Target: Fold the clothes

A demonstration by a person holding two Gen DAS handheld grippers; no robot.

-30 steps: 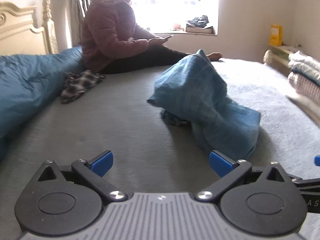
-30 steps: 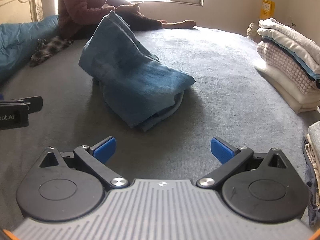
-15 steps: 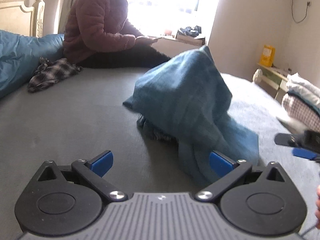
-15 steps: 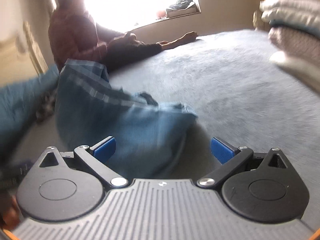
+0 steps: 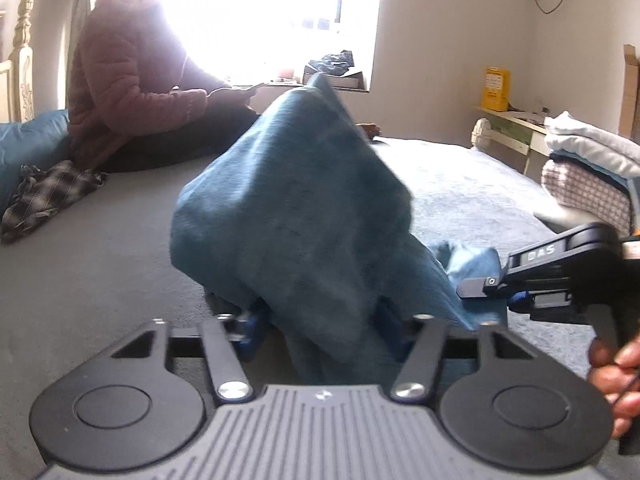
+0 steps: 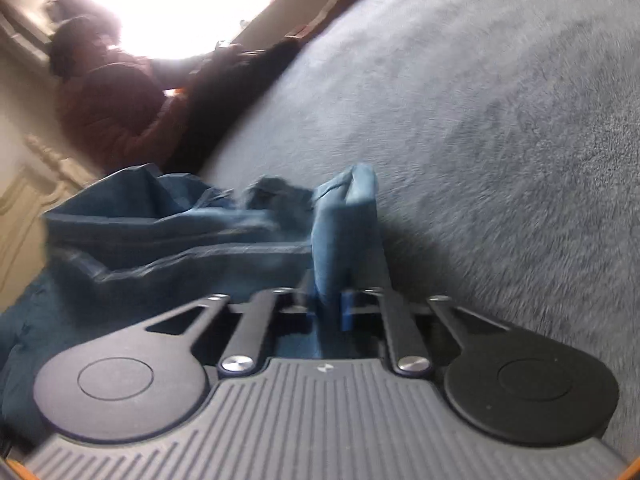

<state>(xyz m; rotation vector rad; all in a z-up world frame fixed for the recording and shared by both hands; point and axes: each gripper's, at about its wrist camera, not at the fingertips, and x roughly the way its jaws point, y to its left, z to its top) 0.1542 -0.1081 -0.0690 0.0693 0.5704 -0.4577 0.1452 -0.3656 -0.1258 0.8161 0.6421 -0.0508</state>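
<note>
Blue garment [image 5: 304, 208] sits heaped on the grey bed [image 5: 100, 280], right gripper [image 6: 327, 304] clamped on one edge fold and left gripper [image 5: 320, 320] half-closed astride cloth, grip unconfirmed, apparently so both can lift and spread it for folding.

One teal garment [image 5: 304, 216] is seen heaped on one grey bed [image 5: 100, 264], and one checked cloth [image 5: 48, 196] is seen crumpled near one seated person [image 5: 132, 100]. Two grippers are counted, the left gripper [image 5: 320, 320] and the right gripper [image 6: 326, 306]. One stack of folded laundry [image 5: 588, 172] and one yellow box [image 5: 496, 88] are counted at the right.
</note>
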